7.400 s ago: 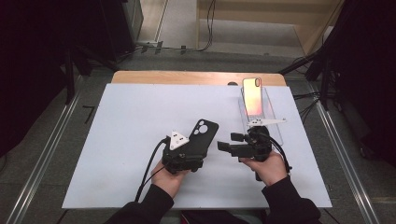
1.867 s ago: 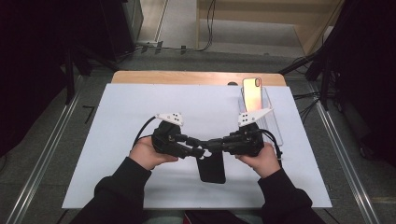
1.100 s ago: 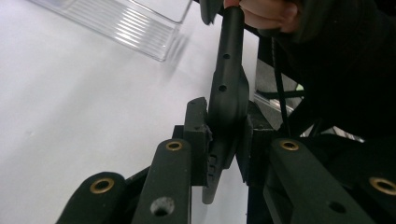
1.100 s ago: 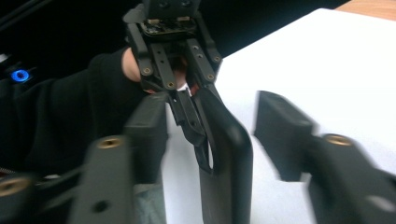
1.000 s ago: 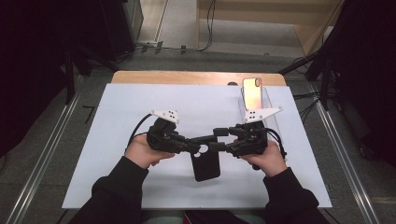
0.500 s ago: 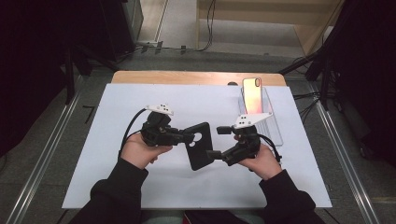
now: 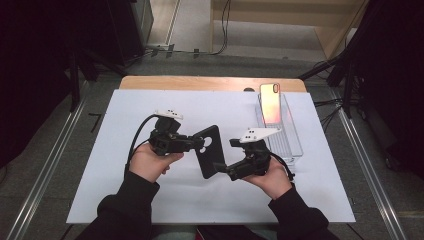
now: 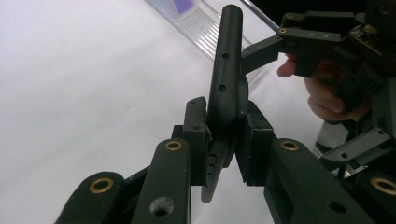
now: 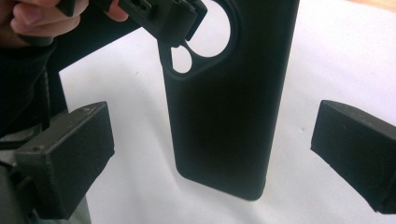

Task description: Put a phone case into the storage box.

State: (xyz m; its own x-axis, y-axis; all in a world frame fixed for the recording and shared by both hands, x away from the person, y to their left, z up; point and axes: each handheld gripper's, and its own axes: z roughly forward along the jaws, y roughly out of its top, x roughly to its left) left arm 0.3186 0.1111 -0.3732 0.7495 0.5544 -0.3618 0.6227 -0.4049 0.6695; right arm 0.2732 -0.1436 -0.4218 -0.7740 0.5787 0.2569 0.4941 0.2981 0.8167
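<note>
table: a wood top with its bare edge at the upper middle of the high view.
white sheet: it lies on the table and covers most of it, from the middle down to the low part of the high view.
clear tray: it sits on the sheet at the right of the high view, long and see-through.
shiny phone: it stands up in the far end of the clear tray, right of the middle, near the top of the sheet.
left hand: it comes up from the bottom, left of the middle, and holds the left gripper.
right hand: it comes up from the bottom, right of the middle, and holds the right gripper.
black phone case: it is in the middle of the high view, tilted, up off the sheet, between the two grippers. its round camera hole is at the top end.
left gripper: it is clamped on the top end of the black phone case, one jaw on each flat side, by the camera hole.
right gripper: its jaws have just been opening. they stand wide apart now, with the low end of the black phone case between them, not touching.
</note>
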